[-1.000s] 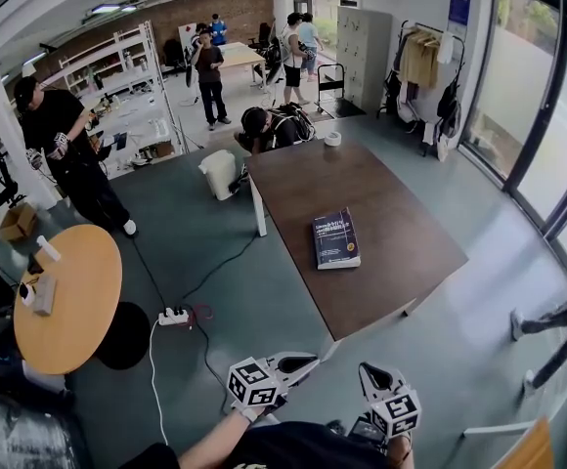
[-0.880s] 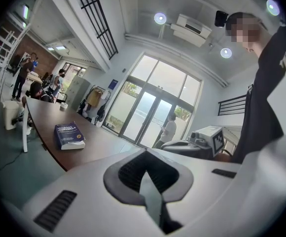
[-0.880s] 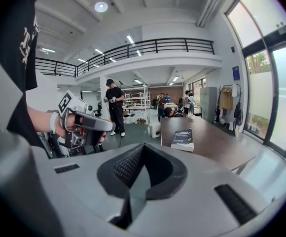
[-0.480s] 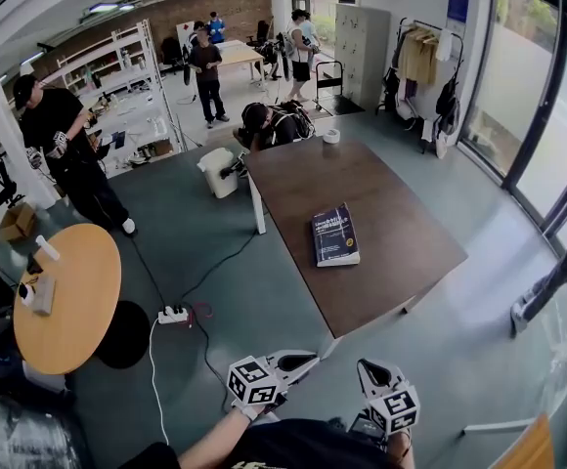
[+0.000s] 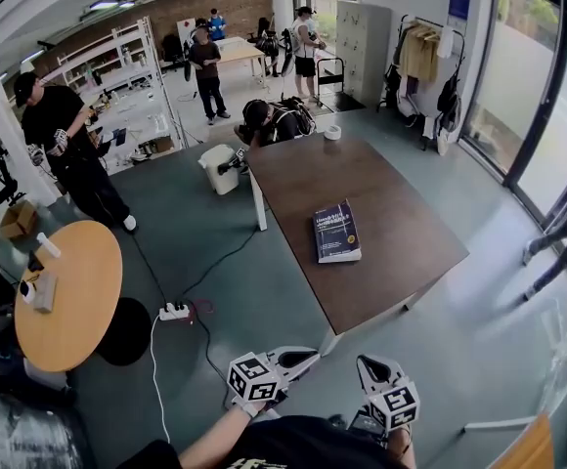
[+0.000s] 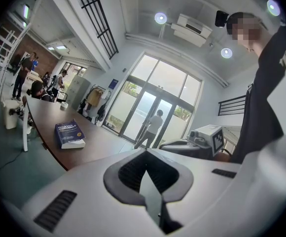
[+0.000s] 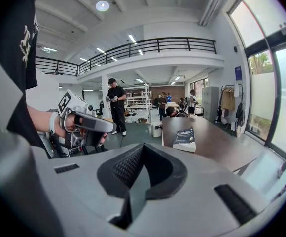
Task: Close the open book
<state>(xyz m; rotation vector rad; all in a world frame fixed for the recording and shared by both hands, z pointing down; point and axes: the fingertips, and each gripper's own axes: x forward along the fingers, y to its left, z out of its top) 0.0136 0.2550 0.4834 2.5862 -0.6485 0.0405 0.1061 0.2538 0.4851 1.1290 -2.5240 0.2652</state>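
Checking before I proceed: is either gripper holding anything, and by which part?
Nothing is held. Left gripper and right gripper are both shut and empty, apart from the blue book lying closed on the brown table.

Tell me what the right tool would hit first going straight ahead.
Likely bare floor beside the table; the book lies off to the right of that line. Depth is unclear.

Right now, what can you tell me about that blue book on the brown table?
The book is thick, with a dark blue cover bearing light print and pale page edges. It is closed and lies flat, cover up, near one long edge of the dark brown table. Only the tabletop touches it; nothing rests on it.
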